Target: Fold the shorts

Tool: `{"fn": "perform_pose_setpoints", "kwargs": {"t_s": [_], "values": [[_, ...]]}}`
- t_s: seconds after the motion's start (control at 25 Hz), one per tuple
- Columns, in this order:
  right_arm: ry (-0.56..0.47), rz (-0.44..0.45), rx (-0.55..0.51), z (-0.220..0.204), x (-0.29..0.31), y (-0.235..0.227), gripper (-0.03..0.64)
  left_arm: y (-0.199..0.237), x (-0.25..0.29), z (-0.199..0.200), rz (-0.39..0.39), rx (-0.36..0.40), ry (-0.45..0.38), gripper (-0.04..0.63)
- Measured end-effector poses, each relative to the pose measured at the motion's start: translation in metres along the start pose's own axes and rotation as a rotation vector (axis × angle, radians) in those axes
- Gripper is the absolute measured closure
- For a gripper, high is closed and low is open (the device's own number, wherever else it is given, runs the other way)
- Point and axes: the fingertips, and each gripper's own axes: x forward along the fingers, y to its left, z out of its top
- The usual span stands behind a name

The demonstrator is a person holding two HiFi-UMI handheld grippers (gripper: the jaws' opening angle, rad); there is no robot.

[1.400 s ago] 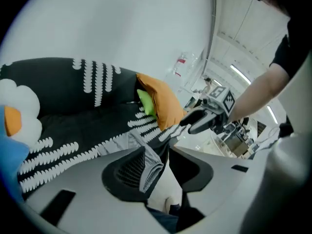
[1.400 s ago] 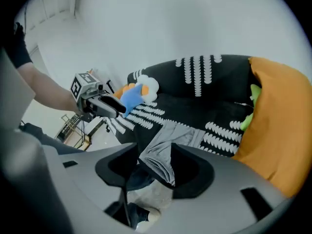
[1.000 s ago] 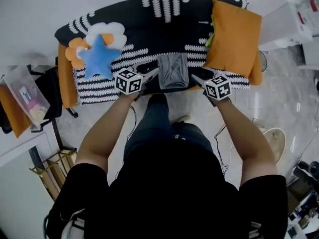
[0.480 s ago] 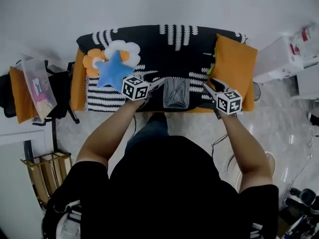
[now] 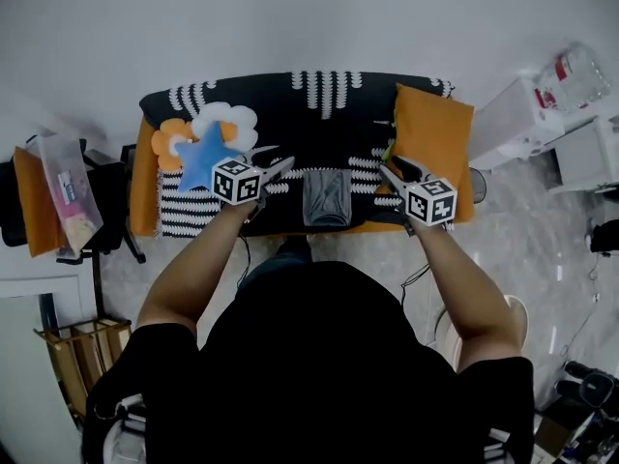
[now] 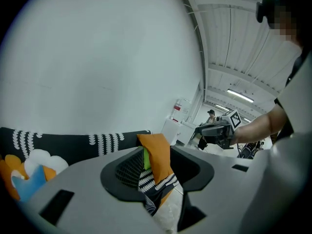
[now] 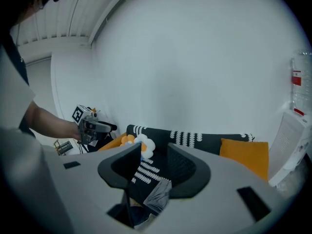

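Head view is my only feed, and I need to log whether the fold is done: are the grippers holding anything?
Observer: No. In its own view the left gripper is open. Its jaws have just been opening, with nothing between them, and only the orange cushion shows through the gap.
Operator: And the right one?
Observer: The right gripper is open too. Its jaws have just been closing, but on nothing. The grey shorts lie on the sofa beyond them, clear of both pads.
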Motion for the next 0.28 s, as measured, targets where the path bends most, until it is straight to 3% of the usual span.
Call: {"fn": "perform_pose_setpoints", "kwargs": {"t_s": [0.28], "values": [[-0.012,-0.015,0.036,0.001,-0.009,0.005,0.453,0.006,-0.013,0.001,0.029,0.003,0.002,0.408]]}}
